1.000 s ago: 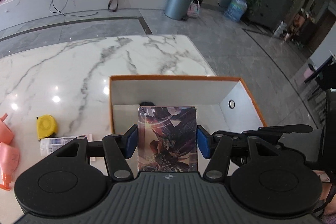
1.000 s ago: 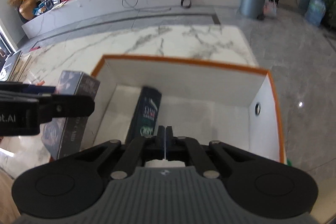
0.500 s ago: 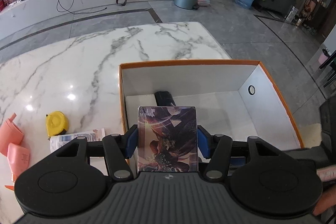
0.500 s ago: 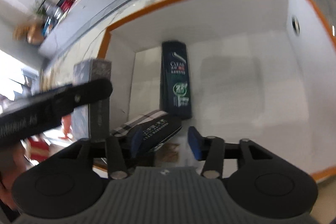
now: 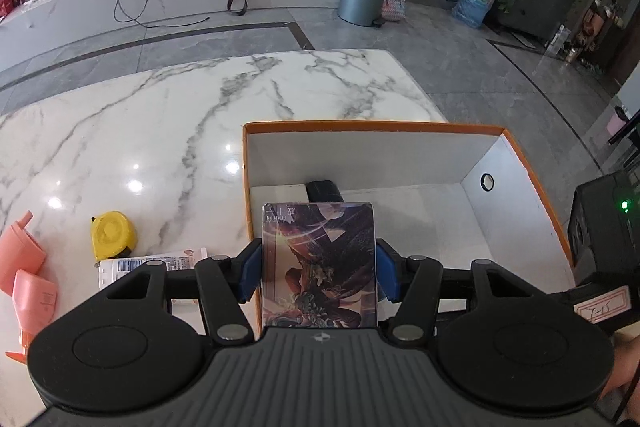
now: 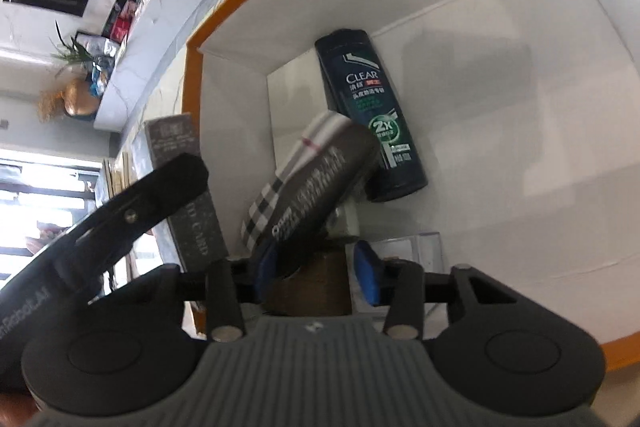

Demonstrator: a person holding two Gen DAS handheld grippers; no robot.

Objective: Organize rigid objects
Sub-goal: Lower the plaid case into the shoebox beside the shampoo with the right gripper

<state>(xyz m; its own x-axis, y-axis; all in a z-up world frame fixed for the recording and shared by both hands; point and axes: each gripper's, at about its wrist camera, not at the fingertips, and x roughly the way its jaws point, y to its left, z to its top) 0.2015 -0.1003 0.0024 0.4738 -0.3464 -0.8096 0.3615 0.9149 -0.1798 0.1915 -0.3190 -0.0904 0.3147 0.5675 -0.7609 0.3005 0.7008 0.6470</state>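
L gripper [image 5: 319, 269]: card box [image 5: 319, 263] clamped upright between both blue pads, held over the near-left corner of the orange bin [image 5: 532, 179]. Grip unmoved.

R gripper [image 6: 316, 267]: tilted down into the bin [image 6: 192, 67], jaws part open and just been closing. A dark tube [image 6: 320, 183] w/ plaid end is seen between the pads; it lies against the left pad, gap visible at the right pad, so not pinched. Tube slants up toward the bin's far-left corner, its top end just beside the shampoo bottle [image 6: 372, 115]. Contact between the two cannot be told.

Shampoo bottle lies flat on the bin floor near the far-left corner. A clear case [image 6: 416, 247] sits on the bin floor by the right pad.

Outside the bin, left of its left wall on the marble table [image 5: 160, 131]: tape measure [image 5: 113, 235], white tube [image 5: 148, 265], pink bottles [image 5: 24, 267] further left.
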